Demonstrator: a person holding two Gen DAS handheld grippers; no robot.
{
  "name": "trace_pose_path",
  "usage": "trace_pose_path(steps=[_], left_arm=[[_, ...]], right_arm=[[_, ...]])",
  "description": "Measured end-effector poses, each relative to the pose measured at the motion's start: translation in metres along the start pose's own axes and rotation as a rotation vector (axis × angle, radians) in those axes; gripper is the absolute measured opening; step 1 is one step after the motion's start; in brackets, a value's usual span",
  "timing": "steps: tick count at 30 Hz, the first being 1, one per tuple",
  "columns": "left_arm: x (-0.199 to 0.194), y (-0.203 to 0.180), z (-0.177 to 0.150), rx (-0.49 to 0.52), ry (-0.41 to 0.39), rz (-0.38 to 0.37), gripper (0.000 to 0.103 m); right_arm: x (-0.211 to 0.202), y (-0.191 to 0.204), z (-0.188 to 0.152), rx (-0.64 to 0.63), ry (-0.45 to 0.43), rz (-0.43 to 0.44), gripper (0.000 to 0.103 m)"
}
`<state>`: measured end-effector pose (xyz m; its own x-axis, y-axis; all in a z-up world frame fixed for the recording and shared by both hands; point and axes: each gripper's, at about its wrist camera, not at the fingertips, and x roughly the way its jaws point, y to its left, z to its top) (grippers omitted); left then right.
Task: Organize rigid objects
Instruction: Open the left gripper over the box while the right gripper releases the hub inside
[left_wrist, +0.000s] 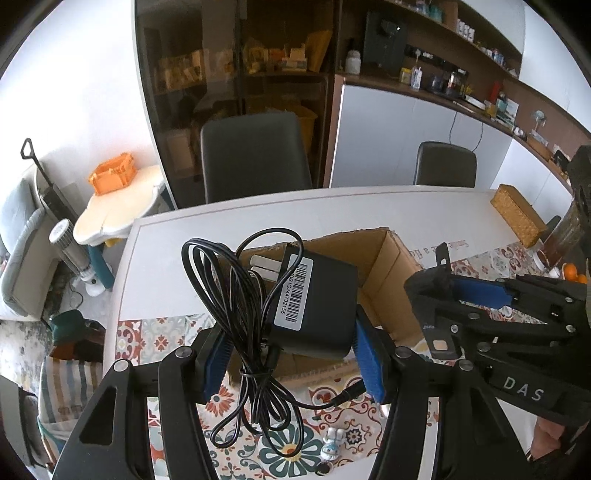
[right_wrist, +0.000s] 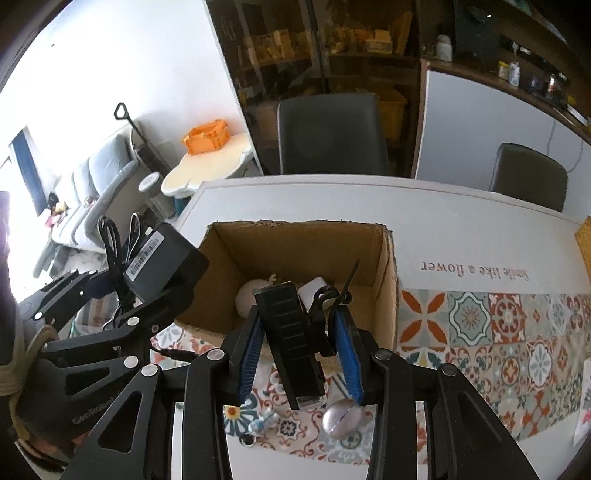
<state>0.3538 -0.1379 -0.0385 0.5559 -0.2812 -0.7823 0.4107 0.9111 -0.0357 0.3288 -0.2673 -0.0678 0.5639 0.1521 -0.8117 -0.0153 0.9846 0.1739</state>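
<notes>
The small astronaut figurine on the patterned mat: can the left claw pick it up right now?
Probably not. The left claw is shut on the black power adapter, whose cable dangles above the figurine.

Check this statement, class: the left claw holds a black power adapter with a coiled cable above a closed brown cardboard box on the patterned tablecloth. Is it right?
One detail is wrong: the brown cardboard box is open, not closed, with items visible inside in the right wrist view. The left claw does hold the black power adapter above it.
</notes>
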Motion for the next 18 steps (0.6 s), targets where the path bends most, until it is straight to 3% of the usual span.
trace_pose_path(steps=[11, 15, 18], left_arm=[[0.045, 0.001, 0.017, 0.022, 0.102, 0.030, 0.064], [0.050, 0.004, 0.017, 0.021, 0.099, 0.073, 0.071], [0.047, 0.010, 0.013, 0.003, 0.097, 0.095, 0.072]], right_arm=[[0.038, -0.015, 0.025, 0.021, 0.069, -0.032, 0.039], [0.044, -0.015, 0.028, 0.014, 0.075, -0.040, 0.040], [0.048, -0.014, 0.031, 0.013, 0.077, -0.033, 0.047]])
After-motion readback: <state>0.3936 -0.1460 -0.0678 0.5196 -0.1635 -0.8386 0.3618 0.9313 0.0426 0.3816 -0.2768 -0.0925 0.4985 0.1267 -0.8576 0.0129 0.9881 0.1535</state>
